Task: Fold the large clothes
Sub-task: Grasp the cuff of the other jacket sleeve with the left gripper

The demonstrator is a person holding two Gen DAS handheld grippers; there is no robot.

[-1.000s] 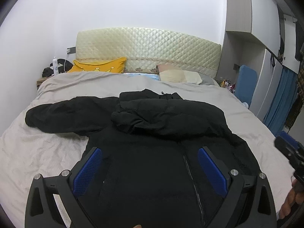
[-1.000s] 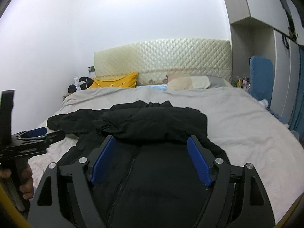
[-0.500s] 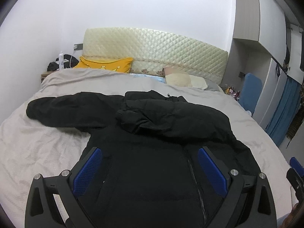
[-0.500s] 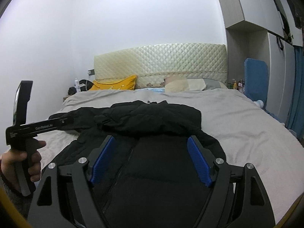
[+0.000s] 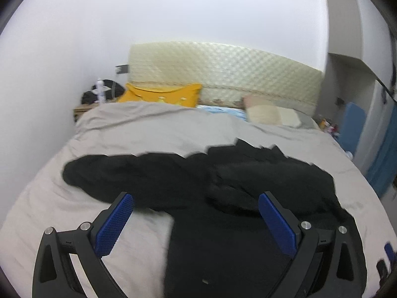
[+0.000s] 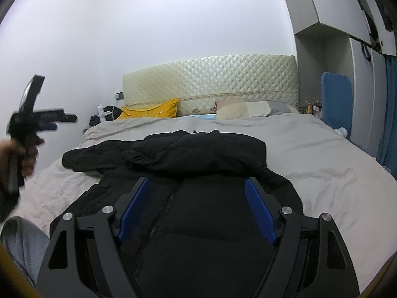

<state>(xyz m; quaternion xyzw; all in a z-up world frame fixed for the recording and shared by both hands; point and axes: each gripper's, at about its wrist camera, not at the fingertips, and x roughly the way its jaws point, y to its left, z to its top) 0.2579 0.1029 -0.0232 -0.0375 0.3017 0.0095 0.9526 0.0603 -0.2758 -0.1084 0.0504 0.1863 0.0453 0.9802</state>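
A large black zip-up jacket (image 5: 235, 236) lies flat on the grey bed (image 5: 161, 129), front up. Its right sleeve is folded across the chest; its left sleeve (image 5: 129, 171) stretches out to the left. My left gripper (image 5: 196, 211) is open and empty, held above the jacket's left side near that sleeve. My right gripper (image 6: 197, 198) is open and empty above the jacket's (image 6: 198, 223) zipper and lower body. The left gripper also shows in the right wrist view (image 6: 53, 121), raised at the far left in a hand.
A quilted cream headboard (image 6: 211, 82) with a yellow pillow (image 6: 151, 110) and a pale pillow (image 6: 245, 108) stands at the far end. A nightstand with clutter (image 5: 99, 94) is at far left. Wardrobes and a blue curtain (image 6: 389, 114) line the right side.
My left gripper has swung left and risen, now facing the outstretched left sleeve; its view is motion-blurred. The right gripper has stayed almost still over the jacket body.
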